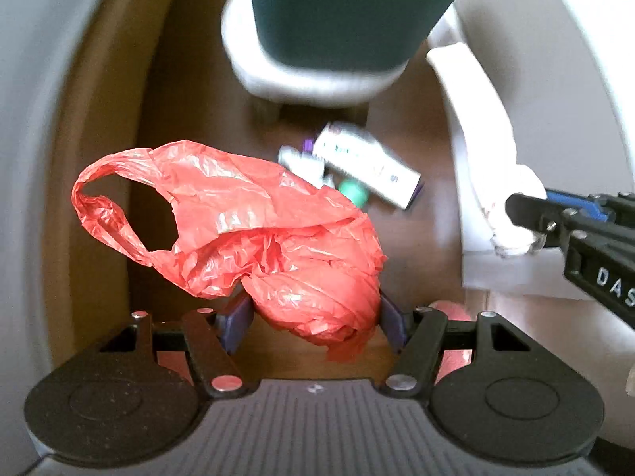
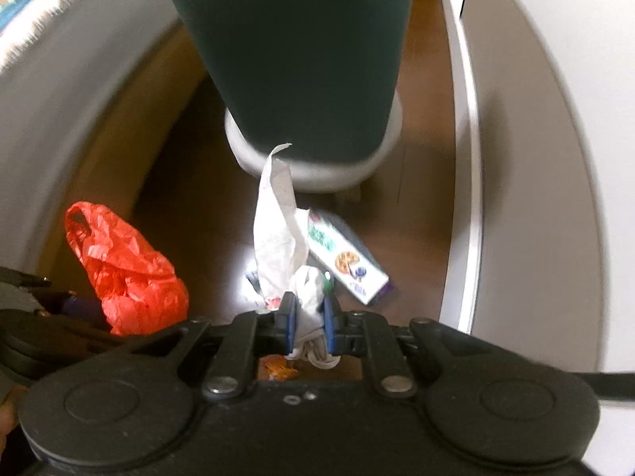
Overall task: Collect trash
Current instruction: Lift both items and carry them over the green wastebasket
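Observation:
My left gripper is shut on a crumpled red plastic bag and holds it above the brown floor; the bag also shows in the right wrist view. My right gripper is shut on a crumpled white paper wrapper; it appears at the right of the left wrist view with the wrapper. A dark green trash bin on a white base stands just ahead. A white and purple carton lies on the floor below the bin, seen also in the right wrist view.
A small green item and another small white piece lie beside the carton. White walls or furniture flank the narrow brown floor strip on both sides. A small orange scrap lies on the floor under my right gripper.

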Action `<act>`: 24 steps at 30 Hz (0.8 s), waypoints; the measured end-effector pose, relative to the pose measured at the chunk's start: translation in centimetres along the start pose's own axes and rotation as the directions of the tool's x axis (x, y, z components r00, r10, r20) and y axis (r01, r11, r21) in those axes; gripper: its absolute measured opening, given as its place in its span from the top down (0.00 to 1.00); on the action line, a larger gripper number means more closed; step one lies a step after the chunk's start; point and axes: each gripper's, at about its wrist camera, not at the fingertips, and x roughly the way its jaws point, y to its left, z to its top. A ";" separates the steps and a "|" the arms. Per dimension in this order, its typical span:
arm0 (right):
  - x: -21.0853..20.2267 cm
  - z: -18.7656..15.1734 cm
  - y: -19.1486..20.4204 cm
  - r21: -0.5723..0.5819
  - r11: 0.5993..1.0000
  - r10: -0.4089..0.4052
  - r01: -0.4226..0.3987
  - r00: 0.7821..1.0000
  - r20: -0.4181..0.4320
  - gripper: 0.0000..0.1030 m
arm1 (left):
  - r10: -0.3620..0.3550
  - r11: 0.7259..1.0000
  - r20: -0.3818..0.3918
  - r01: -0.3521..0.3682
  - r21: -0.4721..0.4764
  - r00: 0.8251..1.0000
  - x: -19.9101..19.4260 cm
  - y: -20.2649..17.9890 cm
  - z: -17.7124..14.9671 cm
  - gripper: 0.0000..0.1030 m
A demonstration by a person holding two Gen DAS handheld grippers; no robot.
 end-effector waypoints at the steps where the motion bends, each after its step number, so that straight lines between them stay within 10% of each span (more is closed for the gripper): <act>1: -1.3 0.2 0.2 0.002 1.000 -0.007 0.007 1.000 0.026 0.87 | -0.002 1.000 0.034 0.002 0.012 0.999 -1.6 -0.2 0.0 0.35; 10: -10.3 2.3 2.0 -0.001 1.000 -0.010 0.010 0.980 0.200 0.87 | -0.016 0.999 0.263 0.007 0.036 0.965 -12.2 -1.1 1.6 0.35; 24: -13.9 10.9 0.9 0.034 0.998 -0.058 0.048 0.915 0.399 0.87 | 0.020 0.987 0.543 -0.102 0.121 0.839 -22.1 -3.3 11.3 0.35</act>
